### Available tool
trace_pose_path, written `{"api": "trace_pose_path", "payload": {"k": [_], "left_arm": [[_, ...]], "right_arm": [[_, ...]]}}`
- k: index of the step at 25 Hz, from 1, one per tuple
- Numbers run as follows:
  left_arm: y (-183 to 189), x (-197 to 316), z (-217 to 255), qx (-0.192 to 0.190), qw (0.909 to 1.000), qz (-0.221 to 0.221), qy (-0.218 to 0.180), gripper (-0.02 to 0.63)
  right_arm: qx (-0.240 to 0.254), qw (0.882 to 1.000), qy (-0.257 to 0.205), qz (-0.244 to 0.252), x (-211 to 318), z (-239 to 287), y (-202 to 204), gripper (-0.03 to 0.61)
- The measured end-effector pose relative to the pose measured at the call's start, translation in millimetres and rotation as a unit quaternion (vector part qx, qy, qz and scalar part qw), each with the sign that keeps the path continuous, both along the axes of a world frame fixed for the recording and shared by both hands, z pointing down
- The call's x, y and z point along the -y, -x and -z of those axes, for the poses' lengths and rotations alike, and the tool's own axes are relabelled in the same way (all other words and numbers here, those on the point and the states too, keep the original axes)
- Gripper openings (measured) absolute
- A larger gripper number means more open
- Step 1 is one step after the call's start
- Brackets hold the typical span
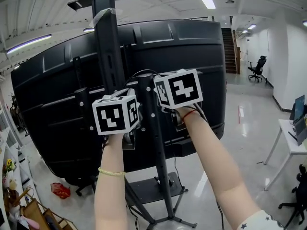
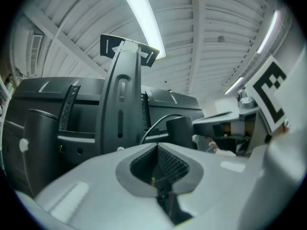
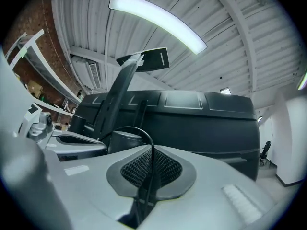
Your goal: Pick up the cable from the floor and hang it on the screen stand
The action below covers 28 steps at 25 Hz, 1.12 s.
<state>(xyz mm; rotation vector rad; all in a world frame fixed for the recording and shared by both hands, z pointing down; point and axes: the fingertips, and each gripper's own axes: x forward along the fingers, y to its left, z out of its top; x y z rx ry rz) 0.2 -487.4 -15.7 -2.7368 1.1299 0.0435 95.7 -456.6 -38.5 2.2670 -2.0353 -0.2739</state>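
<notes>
The screen's back (image 1: 192,51) and the stand post (image 1: 106,47) barred the way from ten to two o'clock; bare floor (image 1: 249,128) lay open at four o'clock.

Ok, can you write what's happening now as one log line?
left gripper: shut on cable | right gripper: shut on cable | cable: arches above screen stand post | released: no

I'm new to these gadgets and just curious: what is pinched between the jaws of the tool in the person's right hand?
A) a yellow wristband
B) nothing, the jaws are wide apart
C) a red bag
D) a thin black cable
D: in the right gripper view, the right gripper has its jaws shut on the thin black cable, which arcs up out of them toward the screen stand.
</notes>
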Motion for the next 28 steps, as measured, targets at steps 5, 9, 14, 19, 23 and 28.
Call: {"api": "trace_pose_path", "payload": {"k": [5,9,14,19,23,28], "left_arm": [[-4,2,-31,-0.001,0.9997,-0.010,0.021,0.008],[-1,-6,-73,-0.006,0.9993,-0.020,0.032,0.008],[16,-37,-147,-0.003,0.9984,-0.030,0.047,0.008],[37,-63,-227,-0.011,0.9980,-0.004,0.062,0.008],[44,-86,-289,-0.022,0.9961,-0.006,0.085,0.008],[57,-100,-345,-0.012,0.9932,0.005,0.116,0.008]], "right_arm": [[0.022,1.000,0.000,-0.010,-1,-20,-9,0.020],[0.021,0.999,-0.037,-0.005,-16,-45,-8,0.069],[0.004,0.998,-0.061,0.024,-52,-114,19,0.058],[-0.007,0.998,-0.062,0.014,-79,-205,36,0.000],[0.055,0.998,-0.028,0.032,-93,-288,47,0.000],[0.084,0.995,0.019,0.048,-109,-355,62,-0.002]]}}
